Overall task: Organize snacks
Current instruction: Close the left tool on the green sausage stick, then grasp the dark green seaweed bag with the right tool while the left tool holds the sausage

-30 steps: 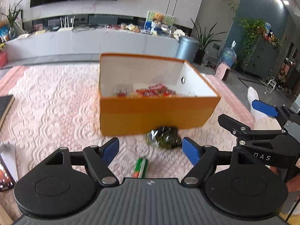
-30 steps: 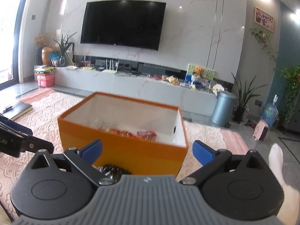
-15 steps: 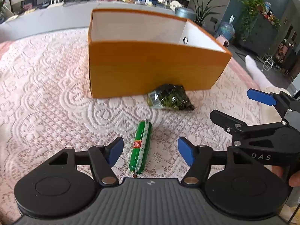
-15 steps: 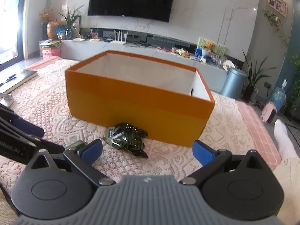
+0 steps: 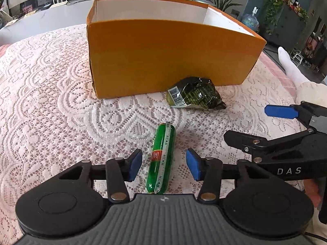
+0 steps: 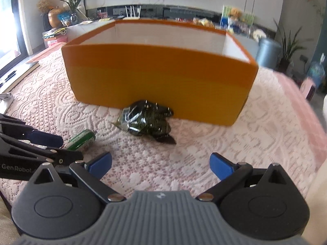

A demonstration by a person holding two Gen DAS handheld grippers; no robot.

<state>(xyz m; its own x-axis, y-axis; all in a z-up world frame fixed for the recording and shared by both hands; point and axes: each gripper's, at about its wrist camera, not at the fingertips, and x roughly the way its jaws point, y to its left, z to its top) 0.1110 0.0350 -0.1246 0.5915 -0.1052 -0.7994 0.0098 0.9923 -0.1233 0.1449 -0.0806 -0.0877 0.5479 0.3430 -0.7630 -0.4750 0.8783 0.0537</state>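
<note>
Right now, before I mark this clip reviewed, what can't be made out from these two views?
- Orange box contents: both wrist views sit low, so its near wall hides the floor inside.
- Green sausage near end: cut off by the left claw body in the left view.
- Dark green packet print: blurred in the right view; only a barcode shows in the left.
- Right claw: open, over lace cloth.

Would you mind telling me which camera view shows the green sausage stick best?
The left wrist view: the green sausage stick lies nearly full length on the lace cloth, label readable, between the open left tool. The right wrist view shows only one end, the rest hidden behind the left tool's fingers.
</note>
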